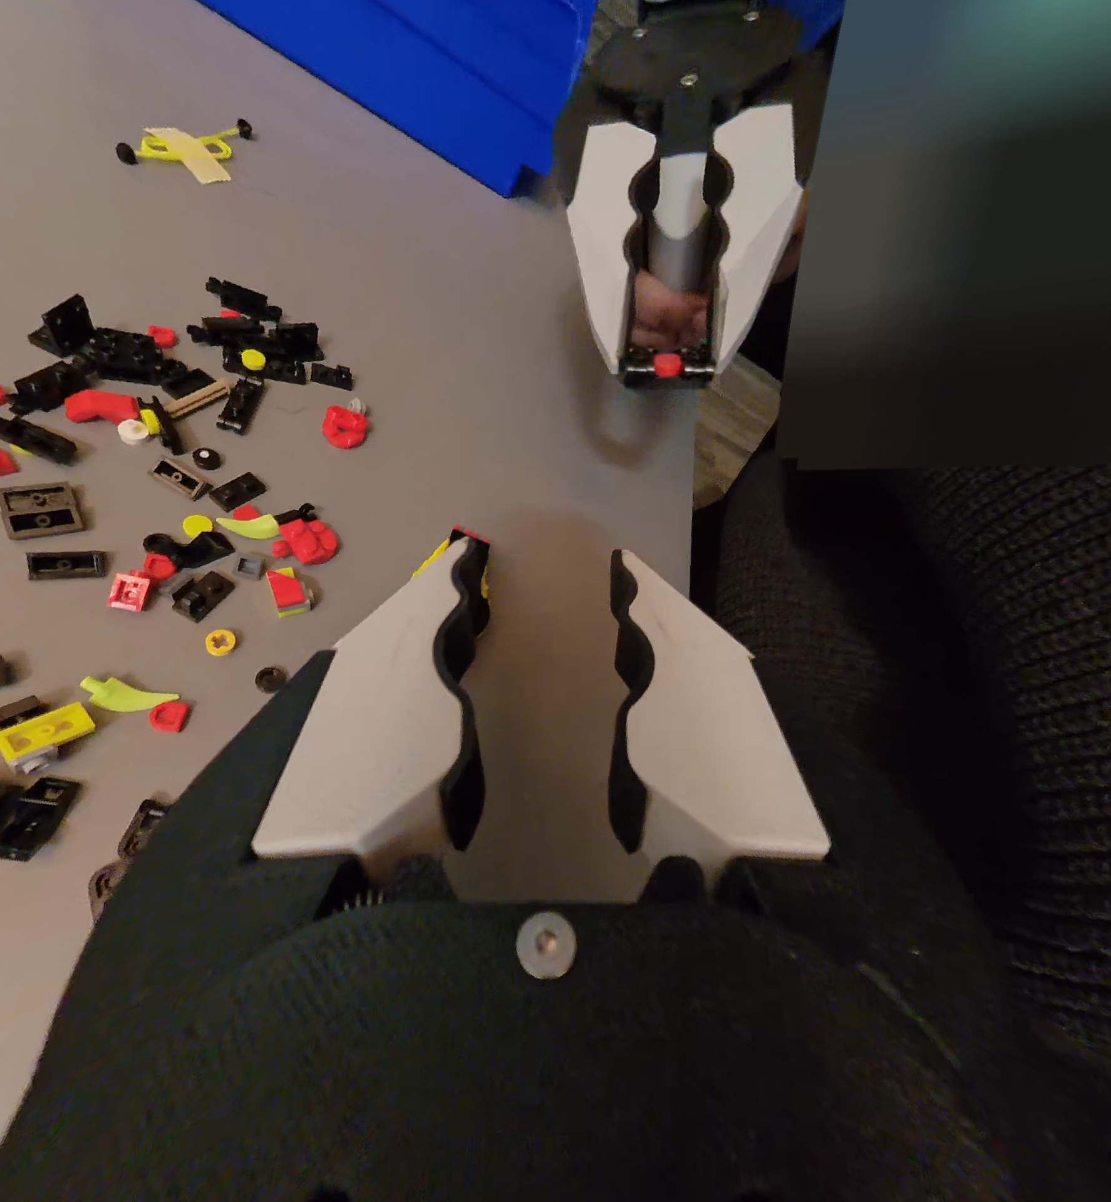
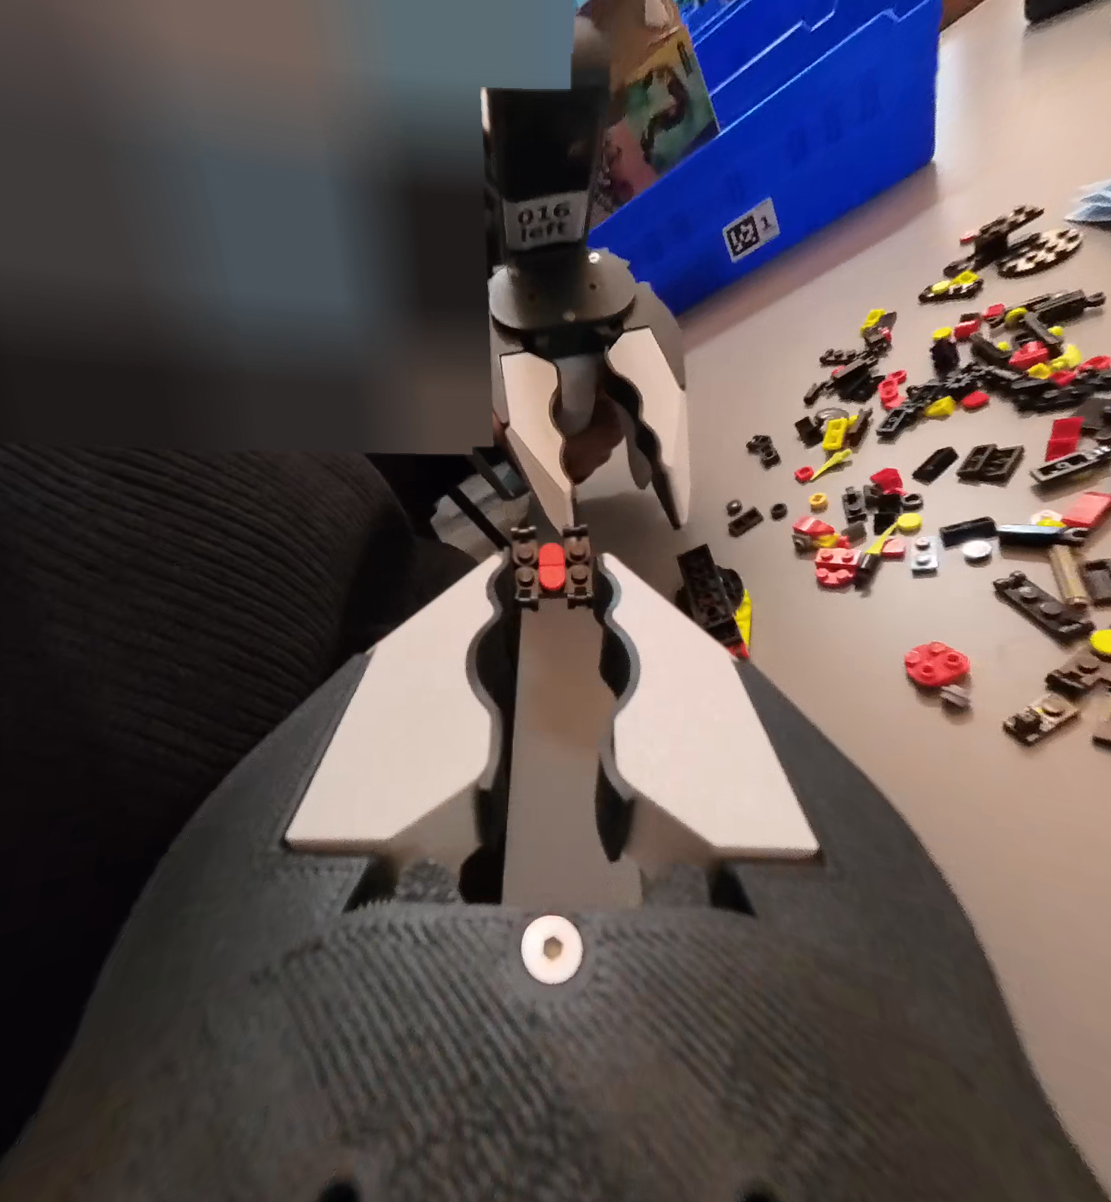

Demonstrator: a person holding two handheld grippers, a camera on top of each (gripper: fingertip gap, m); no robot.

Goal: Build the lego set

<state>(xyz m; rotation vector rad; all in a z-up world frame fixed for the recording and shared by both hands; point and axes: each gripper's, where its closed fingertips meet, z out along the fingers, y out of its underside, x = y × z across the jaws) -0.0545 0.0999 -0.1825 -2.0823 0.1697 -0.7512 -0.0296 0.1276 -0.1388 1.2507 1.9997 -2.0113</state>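
right gripper (image 2: pixel 553 572) jaws clamped on small black brick assy (image 2: pixel 551 567) w/ red stud, above grey tabletop (image 2: pixel 865 813) edge. left gripper (image 1: pixel 549 553) jaws apart, bare, beside black/yellow built piece (image 1: pixel 475 585). loose bricks (image 1: pixel 169 455) scattered nr blue bin (image 1: pixel 449 78).

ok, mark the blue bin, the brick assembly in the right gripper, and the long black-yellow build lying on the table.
blue bin (image 2: pixel 819 162), right wrist view, its side wall.
brick assembly (image 2: pixel 551 564), right wrist view, the red piece at its centre.
black-yellow build (image 2: pixel 709 598), right wrist view, its black studded top.
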